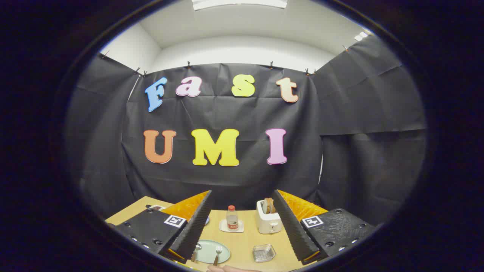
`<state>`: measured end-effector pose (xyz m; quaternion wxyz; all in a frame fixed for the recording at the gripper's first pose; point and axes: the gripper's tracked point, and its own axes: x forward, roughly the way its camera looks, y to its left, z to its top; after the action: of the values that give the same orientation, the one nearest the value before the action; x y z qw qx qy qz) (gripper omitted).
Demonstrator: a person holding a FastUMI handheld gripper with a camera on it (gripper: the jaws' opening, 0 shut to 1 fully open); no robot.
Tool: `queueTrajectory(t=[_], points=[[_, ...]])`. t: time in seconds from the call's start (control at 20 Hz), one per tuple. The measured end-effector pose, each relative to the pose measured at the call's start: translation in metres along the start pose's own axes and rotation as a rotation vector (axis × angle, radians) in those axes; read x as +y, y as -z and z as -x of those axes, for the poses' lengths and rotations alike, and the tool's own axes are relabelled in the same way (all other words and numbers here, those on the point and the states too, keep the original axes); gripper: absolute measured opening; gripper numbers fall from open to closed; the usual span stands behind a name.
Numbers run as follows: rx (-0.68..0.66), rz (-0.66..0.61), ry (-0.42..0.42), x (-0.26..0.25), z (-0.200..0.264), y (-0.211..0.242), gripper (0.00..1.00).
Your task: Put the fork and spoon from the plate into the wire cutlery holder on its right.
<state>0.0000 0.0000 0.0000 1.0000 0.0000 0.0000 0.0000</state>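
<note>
Gripper (242,226) open wide, nothing btwn the fingers, held high above the wooden table (242,241). Fingers spread to approx 10 and 2 o'clock, a broad gap of bare tabletop showing btwn them.

Plate (212,251) lies by the left finger (194,226), at approx 7 o'clock from mid-gap. Spoon (196,251) lies at the plate's left rim, partly hidden by that finger. Fork (217,254) lies on the plate's right part, tines toward the wall, handle running off the near rim. A hand (230,268) shows at the table's near edge, just beside the fork handle; can't tell if touching.

Wire cutlery holder (263,252) sits at 3 o'clock from the plate, apart from it, close to the right finger (293,226); a strip of bare wood btwn plate and holder.

Farther back: bottle (232,218) upright on a small coaster (231,226) at 12 o'clock from the plate; toaster (269,221) w/ bread in its slot at 12 o'clock from the holder, touching-close to the right finger in view.

Black cloth wall behind the table; white wall and ceiling above w/ a light panel.
</note>
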Motion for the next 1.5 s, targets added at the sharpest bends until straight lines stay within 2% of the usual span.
queueTrajectory(t=[0.4, 0.5, 0.75, 1.15, 1.4, 1.5], points=[[0.055, 0.011, -0.003, -0.002, -0.005, 0.018, 0.96], [0.041, 0.004, -0.013, 0.002, -0.006, 0.014, 0.96], [0.079, 0.016, -0.046, 0.013, -0.014, 0.037, 0.95], [0.3, 0.033, -0.135, 0.047, -0.048, 0.158, 0.96], [0.491, 0.083, -0.16, 0.074, -0.065, 0.254, 0.96], [0.555, 0.076, -0.14, 0.082, -0.071, 0.289, 0.96]])
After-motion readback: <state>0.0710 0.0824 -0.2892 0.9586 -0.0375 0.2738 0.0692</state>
